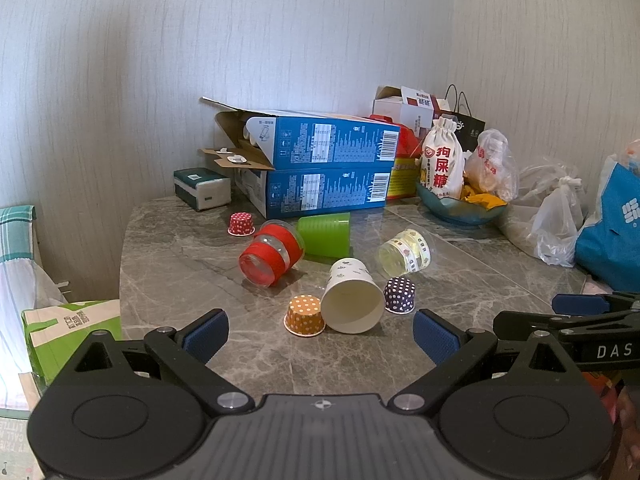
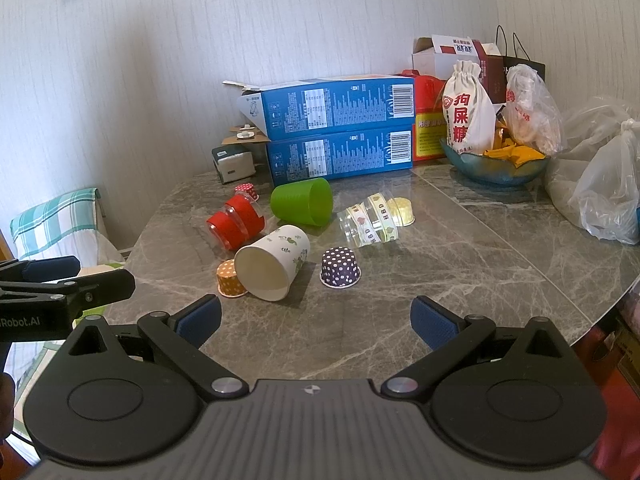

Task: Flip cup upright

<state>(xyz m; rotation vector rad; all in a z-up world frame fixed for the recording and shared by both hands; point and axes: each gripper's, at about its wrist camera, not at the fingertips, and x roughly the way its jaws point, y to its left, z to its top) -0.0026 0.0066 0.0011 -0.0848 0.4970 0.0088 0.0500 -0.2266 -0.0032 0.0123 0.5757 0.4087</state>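
Several cups lie on their sides on the marble table (image 1: 280, 364): a white paper cup (image 1: 352, 303) (image 2: 272, 262) with its mouth toward me, a green cup (image 1: 325, 234) (image 2: 303, 203), a red-banded clear cup (image 1: 270, 254) (image 2: 235, 222) and a clear ribbon-banded cup (image 1: 405, 251) (image 2: 370, 221). Small dotted cups stand mouth down: orange (image 1: 305, 315) (image 2: 229, 279), purple (image 1: 399, 295) (image 2: 341, 267), red (image 1: 241, 224). My left gripper (image 1: 320, 338) is open and empty, just short of the white cup. My right gripper (image 2: 316, 322) is open and empty, in front of the purple cup.
Two stacked blue boxes (image 1: 328, 172) (image 2: 340, 132) and a tissue pack (image 1: 202, 188) stand at the back. A bowl with bags (image 1: 460, 204) (image 2: 496, 164) and plastic bags (image 1: 556, 224) (image 2: 608, 200) fill the right. The table edge curves at left (image 1: 122, 280).
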